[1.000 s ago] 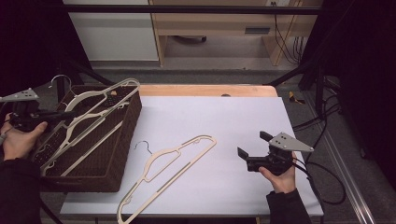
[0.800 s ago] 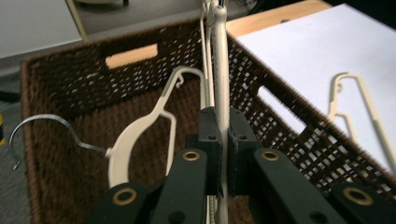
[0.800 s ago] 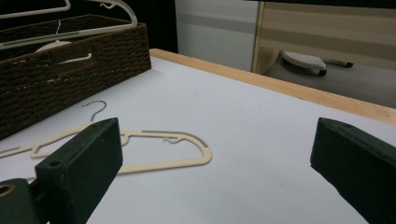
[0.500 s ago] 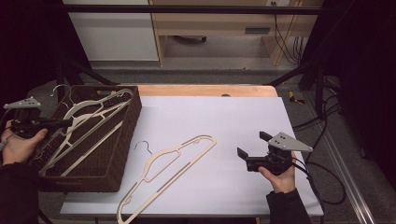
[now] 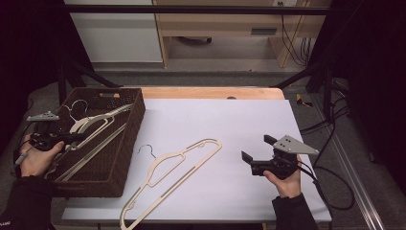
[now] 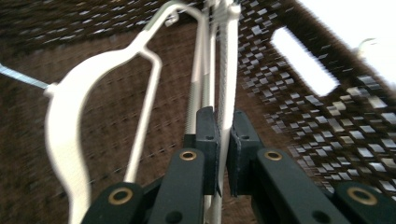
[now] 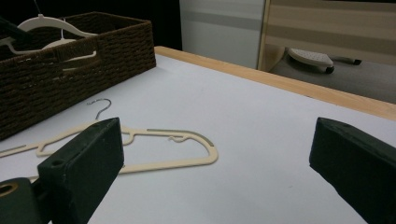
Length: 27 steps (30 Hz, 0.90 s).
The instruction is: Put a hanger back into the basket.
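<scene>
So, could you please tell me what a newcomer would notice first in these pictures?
Probably the dark woven basket at the table's left, where the left gripper is shut on a white hanger over the basket's inside. Next, the cream hanger lying flat on the white tabletop in the middle. At the right, the right gripper is held open, pointing toward that hanger.

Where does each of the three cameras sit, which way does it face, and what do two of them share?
High view: above the table's near side, facing forward and down; both hands, left gripper, right gripper.
Left gripper view: on the left gripper, facing into the dark woven basket; jaws shut on a white plastic hanger.
Right gripper view: low over the table, facing the cream hanger; open jaws.
Shared: the cream hanger and basket.
</scene>
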### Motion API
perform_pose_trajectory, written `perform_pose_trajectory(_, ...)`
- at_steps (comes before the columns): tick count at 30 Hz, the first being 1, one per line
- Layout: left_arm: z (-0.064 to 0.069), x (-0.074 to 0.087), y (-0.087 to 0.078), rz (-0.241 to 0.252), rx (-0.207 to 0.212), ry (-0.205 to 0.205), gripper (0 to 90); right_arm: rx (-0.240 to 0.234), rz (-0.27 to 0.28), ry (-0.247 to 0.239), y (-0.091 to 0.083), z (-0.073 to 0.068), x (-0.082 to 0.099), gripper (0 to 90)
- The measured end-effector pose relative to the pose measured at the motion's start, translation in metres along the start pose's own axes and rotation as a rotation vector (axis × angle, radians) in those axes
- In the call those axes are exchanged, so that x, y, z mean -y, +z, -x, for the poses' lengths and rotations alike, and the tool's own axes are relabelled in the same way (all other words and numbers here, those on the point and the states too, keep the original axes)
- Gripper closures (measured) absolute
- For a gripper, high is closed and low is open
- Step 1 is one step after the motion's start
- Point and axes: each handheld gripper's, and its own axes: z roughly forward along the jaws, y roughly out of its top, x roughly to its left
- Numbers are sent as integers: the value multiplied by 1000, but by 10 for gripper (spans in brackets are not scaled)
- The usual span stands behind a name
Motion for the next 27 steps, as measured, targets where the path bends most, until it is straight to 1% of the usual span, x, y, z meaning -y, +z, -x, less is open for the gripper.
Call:
perform_pose_trajectory(1,0,1,0,5,-9,-26,841,-2,-1,1,1,0,0,33)
perform_pose_trajectory(2,-1,1,-1,4,-18,-34,836,-2,-2,4,1,-1,0,33)
perform_pose_trajectory(3,-2,2,-2,6,-32,-49,812,-5,0,3,2,-1,-1,34)
perform_pose_trajectory(4,-3,2,-4,12,-47,-56,756,-10,0,0,2,-1,-1,34)
perform_pose_trajectory(5,-4,4,-6,15,-53,-60,739,-8,2,-4,2,-1,-1,34)
perform_pose_trajectory(7,-4,5,-11,0,-97,-60,715,-9,2,-4,1,-2,-3,35)
perform_pose_trajectory(9,-4,8,-16,21,-128,-68,678,-8,8,-4,1,-3,-5,36)
perform_pose_trajectory(12,-3,11,-28,55,-132,-74,652,-13,15,-8,1,-4,-7,36)
perform_pose_trajectory(13,-1,11,-31,76,-143,-79,638,-14,14,-8,1,-5,-8,37)
perform_pose_trajectory(14,1,12,-35,83,-142,-80,631,-13,19,-10,2,-6,-9,36)
perform_pose_trajectory(15,4,12,-38,111,-144,-75,623,-18,15,-15,2,-7,-10,37)
perform_pose_trajectory(16,6,12,-40,125,-139,-76,606,-17,18,-13,4,-8,-11,37)
perform_pose_trajectory(19,19,13,-47,175,-126,-53,552,-22,17,-21,6,-11,-13,37)
perform_pose_trajectory(20,23,13,-49,188,-122,-41,522,-19,18,-24,7,-11,-14,37)
perform_pose_trajectory(21,30,13,-50,214,-112,-44,499,-20,19,-26,8,-12,-14,38)
perform_pose_trajectory(22,35,13,-51,232,-108,-35,469,-22,19,-27,9,-13,-15,39)
perform_pose_trajectory(23,40,13,-51,251,-100,-46,441,-26,17,-25,10,-14,-16,40)
perform_pose_trajectory(24,46,14,-51,266,-90,-43,411,-25,18,-24,10,-14,-16,41)
perform_pose_trajectory(25,52,14,-51,287,-76,-34,388,-27,13,-25,11,-14,-16,41)
perform_pose_trajectory(26,57,14,-51,297,-63,-12,363,-25,11,-26,12,-15,-17,41)
perform_pose_trajectory(27,63,14,-50,316,-47,-12,333,-29,12,-24,13,-15,-17,42)
